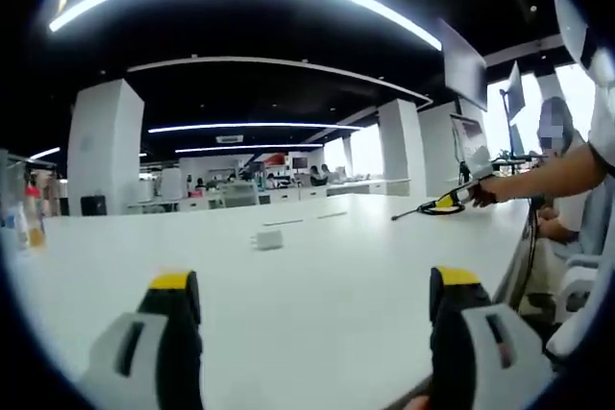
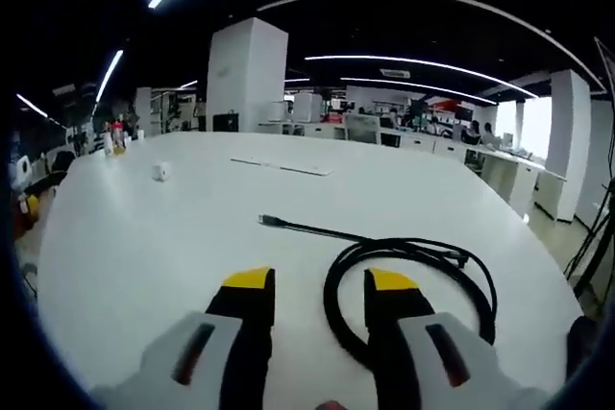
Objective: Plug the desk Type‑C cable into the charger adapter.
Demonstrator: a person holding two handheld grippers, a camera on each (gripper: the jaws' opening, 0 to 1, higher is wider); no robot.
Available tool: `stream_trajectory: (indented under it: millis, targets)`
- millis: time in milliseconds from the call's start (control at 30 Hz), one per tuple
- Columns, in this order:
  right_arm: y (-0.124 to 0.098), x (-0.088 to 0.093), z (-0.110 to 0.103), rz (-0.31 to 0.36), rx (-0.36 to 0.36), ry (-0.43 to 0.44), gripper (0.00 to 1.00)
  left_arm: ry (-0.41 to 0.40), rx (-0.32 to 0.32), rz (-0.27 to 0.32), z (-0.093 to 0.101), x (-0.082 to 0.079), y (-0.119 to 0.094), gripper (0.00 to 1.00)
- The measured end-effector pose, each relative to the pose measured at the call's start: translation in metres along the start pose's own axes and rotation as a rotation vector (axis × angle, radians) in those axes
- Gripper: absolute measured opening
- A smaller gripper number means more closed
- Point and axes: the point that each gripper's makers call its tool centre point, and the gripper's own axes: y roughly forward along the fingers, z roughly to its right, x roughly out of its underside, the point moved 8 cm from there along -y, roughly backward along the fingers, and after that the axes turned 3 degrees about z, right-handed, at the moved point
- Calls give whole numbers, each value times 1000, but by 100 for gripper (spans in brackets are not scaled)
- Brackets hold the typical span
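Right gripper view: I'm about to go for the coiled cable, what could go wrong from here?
The black cable lies looped around the right gripper's right-hand jaw, so closing may snag the coil rather than the plug end. The white charger adapter sits loose mid-table, apart from the cable and ahead of the open left gripper; unheld, it will likely slide on the smooth white table when the plug is pushed in.

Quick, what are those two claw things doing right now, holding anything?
Left gripper: open, holding nothing, above the white table.
Right gripper: open, holding nothing, its fingers over the coiled black cable.
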Motion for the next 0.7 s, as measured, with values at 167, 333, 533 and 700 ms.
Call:
stream_trajectory:
  millis: [167, 333, 533, 700]
  targets:
    - [-12, -1, -8, 61, 39, 18, 45, -7, -2, -1, -1, -1, 1, 100]
    - [-21, -2, -10, 135, 80, 43, 52, -5, 0, -2, -1, -1, 3, 100]
    - [-34, 2, -22, 193, 113, 45, 55, -11, 0, -1, -2, -1, 5, 100]
    - [-51, 5, -38, 248, 107, 66, 60, -12, -5, -1, -4, 0, 7, 100]
